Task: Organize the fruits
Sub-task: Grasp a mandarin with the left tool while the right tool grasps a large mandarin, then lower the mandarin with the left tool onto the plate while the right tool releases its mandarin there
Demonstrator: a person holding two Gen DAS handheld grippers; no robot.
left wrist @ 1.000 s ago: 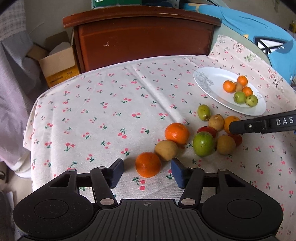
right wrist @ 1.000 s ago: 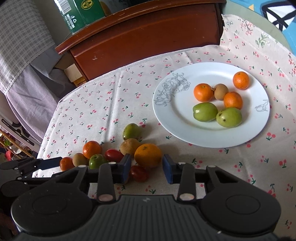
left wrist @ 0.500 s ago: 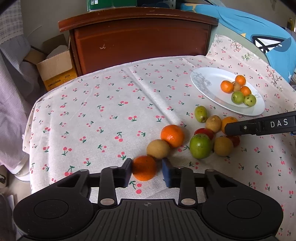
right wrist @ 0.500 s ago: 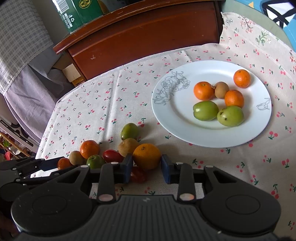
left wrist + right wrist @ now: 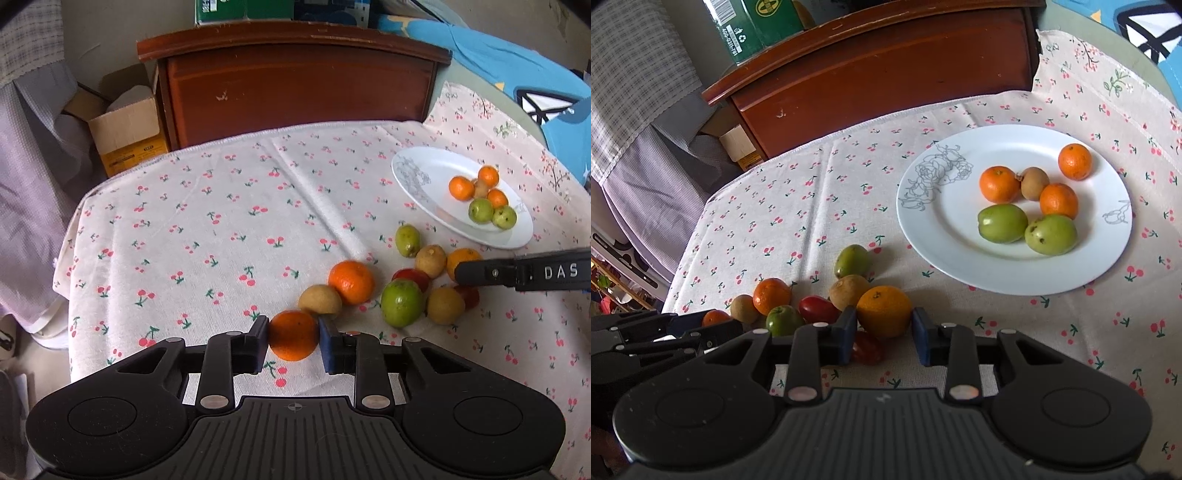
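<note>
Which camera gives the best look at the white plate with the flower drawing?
The right wrist view: the round white plate with the grey flower drawing sits large and whole there, with six fruits on it easy to count. The left wrist view shows the same plate small, far right and foreshortened, its fruits bunched together.

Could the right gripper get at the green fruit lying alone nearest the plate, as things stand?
Probably not right away: the right gripper is shut on an orange. The green fruit lies just beyond it, behind a brown fruit, nothing covering it.
</note>
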